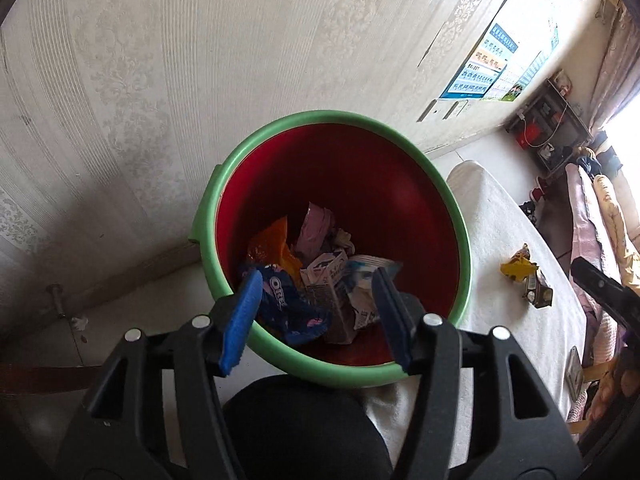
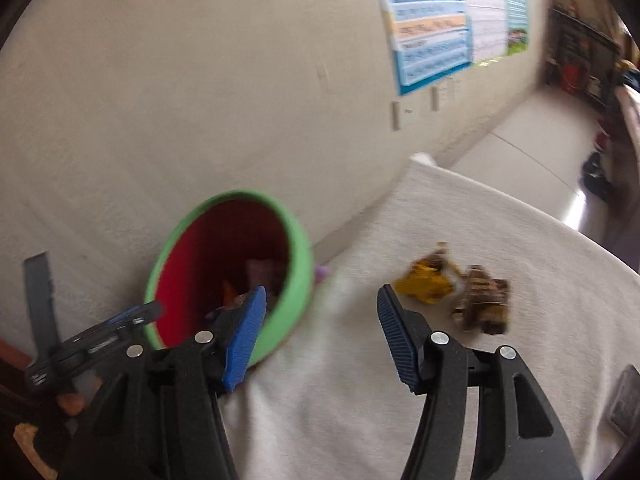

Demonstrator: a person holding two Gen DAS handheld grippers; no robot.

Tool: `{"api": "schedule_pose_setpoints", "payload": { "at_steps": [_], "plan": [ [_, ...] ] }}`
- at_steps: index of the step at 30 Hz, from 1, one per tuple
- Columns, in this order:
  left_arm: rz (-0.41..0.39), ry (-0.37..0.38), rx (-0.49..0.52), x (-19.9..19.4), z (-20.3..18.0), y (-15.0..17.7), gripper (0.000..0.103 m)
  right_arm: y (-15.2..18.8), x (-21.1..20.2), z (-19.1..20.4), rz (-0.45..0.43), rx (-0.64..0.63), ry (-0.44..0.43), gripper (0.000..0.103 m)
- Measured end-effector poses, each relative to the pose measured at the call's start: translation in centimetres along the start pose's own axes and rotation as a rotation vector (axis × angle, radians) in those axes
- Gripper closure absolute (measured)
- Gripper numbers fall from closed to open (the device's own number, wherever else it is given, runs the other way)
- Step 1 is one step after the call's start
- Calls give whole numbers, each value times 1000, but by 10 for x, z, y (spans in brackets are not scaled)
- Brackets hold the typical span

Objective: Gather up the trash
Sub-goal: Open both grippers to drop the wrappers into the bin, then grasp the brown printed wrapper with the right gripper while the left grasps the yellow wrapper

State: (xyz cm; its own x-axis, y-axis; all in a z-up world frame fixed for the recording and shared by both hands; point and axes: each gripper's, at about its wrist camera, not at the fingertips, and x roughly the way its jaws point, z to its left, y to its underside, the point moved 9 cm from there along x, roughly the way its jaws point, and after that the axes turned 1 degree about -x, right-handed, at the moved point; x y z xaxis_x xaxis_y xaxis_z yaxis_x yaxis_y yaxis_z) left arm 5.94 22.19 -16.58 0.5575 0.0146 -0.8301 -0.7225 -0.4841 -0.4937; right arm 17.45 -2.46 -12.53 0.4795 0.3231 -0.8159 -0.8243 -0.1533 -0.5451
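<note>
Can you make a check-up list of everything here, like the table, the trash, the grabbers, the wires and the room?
Surface: white cloth-covered table beside the wall.
Job's things: green bin with a red inside holds an Oreo wrapper, a milk carton, an orange wrapper and a pink wrapper. A yellow wrapper and a brown wrapper lie on the cloth.
Clutter: nothing seen.
Grippers: left gripper open above the bin, empty; right gripper open over the cloth, empty.
Cables: white cable at the far shelf.
Surroundings: patterned wallpaper, posters, dark shelf.
</note>
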Motion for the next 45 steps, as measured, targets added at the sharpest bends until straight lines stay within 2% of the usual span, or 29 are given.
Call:
{"api": "schedule_pose_setpoints", "payload": {
  "at_steps": [2, 5, 9, 10, 11, 12, 16, 18, 23, 26, 28, 30, 31, 34, 38, 45],
  "plan": [
    [-8, 15, 27, -1, -12, -1, 49, -1, 15, -44, 44, 74, 93, 42],
    [-8, 49, 73, 0, -34, -2, 49, 0, 37, -82, 99, 146, 126, 42],
    [23, 83, 136, 8, -68, 5, 49, 9, 70, -98, 196, 166, 104, 42],
    [34, 92, 156, 11, -77, 8, 49, 15, 74, -99, 216, 175, 87, 44],
    [40, 101, 175, 13, -86, 10, 47, 18, 79, -101, 228, 189, 64, 52],
    [45, 109, 194, 15, -95, 12, 45, 22, 77, -101, 222, 201, 40, 58],
    [76, 154, 276, 31, -133, 20, 44, 29, 43, -95, 118, 231, -56, 59],
    [94, 168, 320, 41, -152, 25, 44, 44, 18, -90, 94, 211, -82, 59],
    [128, 215, 438, 75, -213, 30, 43, 101, -27, -89, 86, 240, -95, 58],
    [123, 206, 504, 97, -243, 30, 43, 127, -40, -92, 93, 284, -88, 58],
    [160, 185, 517, 116, -254, 33, 43, 134, -45, -89, 99, 287, -79, 58],
    [207, 188, 519, 129, -260, 39, 49, 139, -51, -87, 93, 282, -73, 58],
    [221, 175, 540, 134, -261, 43, 58, 139, -54, -86, 86, 280, -72, 58],
    [199, 169, 586, 128, -260, 50, 61, 136, -61, -84, 63, 269, -76, 58],
    [180, 186, 534, 102, -242, 52, 65, 136, -61, -81, 60, 264, -90, 58],
    [144, 213, 463, 47, -207, 62, 66, 137, -60, -67, 66, 242, -109, 58]
  ]
}}
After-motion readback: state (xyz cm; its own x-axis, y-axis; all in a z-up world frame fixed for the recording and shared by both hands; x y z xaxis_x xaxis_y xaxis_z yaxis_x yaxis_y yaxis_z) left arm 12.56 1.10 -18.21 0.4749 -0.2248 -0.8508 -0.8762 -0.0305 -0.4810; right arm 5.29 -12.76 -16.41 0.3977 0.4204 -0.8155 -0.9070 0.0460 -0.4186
